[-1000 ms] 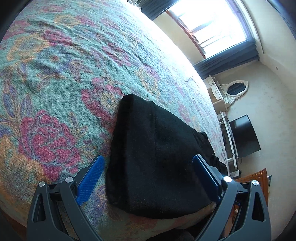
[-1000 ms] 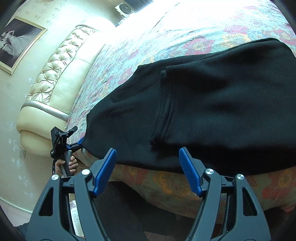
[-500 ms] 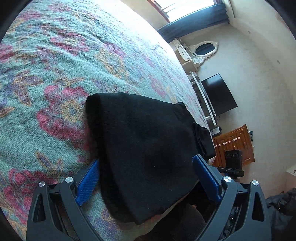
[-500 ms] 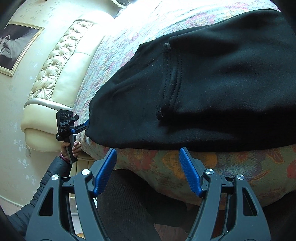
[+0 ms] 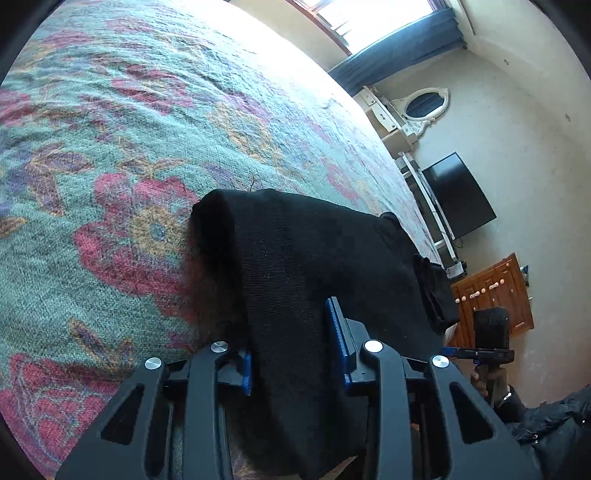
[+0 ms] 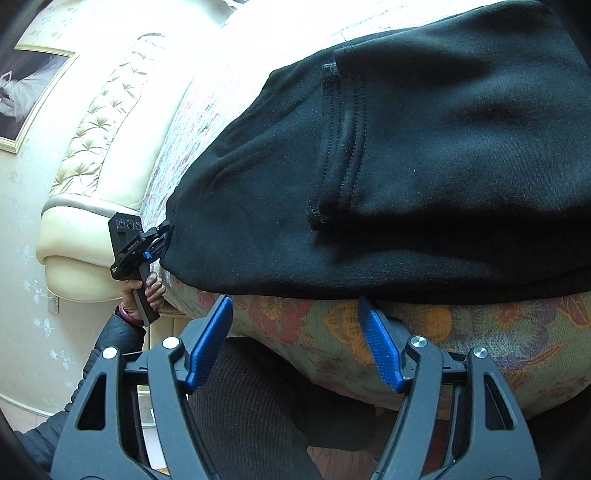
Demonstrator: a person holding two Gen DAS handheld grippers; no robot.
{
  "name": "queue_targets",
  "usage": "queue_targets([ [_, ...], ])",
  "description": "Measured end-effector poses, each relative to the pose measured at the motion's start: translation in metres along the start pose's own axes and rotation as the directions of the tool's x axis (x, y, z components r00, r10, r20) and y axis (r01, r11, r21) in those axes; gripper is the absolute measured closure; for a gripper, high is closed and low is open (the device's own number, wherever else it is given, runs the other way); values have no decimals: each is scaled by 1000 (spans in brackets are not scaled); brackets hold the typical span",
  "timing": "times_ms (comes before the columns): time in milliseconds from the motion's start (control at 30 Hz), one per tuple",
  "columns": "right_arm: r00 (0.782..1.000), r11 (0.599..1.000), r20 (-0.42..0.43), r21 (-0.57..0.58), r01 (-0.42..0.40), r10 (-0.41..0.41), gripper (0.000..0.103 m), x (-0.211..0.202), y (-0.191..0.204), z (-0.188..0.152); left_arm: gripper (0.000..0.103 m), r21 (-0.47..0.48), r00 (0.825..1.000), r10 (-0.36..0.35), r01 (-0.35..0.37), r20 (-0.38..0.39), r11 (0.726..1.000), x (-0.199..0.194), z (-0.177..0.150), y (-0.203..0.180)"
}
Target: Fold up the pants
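Observation:
Black pants [image 5: 306, 266] lie folded along the near edge of a bed with a floral cover [image 5: 129, 122]. My left gripper [image 5: 295, 354] is shut on the near end of the pants, with cloth bunched between its blue pads. In the right wrist view the pants [image 6: 424, 166] fill the upper right, with a stitched seam down the middle. My right gripper [image 6: 295, 343] is open and empty, just below the pants' near edge at the bed's side. The left gripper [image 6: 147, 247] shows there at the pants' left corner.
A cream tufted headboard [image 6: 99, 155] stands left of the bed. A framed picture [image 6: 22, 92] hangs on the wall. A black TV [image 5: 458, 195], a white mirror stand [image 5: 421, 107] and a wooden cabinet [image 5: 495, 291] line the far wall. A bright window [image 5: 369, 18] is behind the bed.
My left gripper has closed from wide open onto the end of the pants. My right gripper has moved closer to the pants' near edge and stays open.

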State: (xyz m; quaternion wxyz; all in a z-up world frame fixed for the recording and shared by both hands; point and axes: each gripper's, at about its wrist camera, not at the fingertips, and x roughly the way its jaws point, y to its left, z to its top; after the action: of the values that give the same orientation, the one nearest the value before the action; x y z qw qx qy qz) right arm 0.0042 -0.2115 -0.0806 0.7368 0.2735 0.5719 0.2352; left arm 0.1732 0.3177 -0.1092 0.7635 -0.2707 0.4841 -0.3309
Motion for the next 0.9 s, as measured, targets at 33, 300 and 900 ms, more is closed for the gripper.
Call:
queue_targets([
  [33, 1000, 1000, 2, -6, 3, -3, 33, -1, 0, 0, 80, -27, 1000, -19, 19, 11, 999, -1, -1, 3],
  [300, 992, 989, 63, -90, 115, -109, 33, -14, 12, 0, 90, -45, 997, 17, -14, 76, 999, 0, -2, -13],
  [900, 930, 913, 248, -239, 331, -272, 25, -61, 27, -2, 90, 45, 985, -21, 14, 171, 999, 11, 23, -155],
])
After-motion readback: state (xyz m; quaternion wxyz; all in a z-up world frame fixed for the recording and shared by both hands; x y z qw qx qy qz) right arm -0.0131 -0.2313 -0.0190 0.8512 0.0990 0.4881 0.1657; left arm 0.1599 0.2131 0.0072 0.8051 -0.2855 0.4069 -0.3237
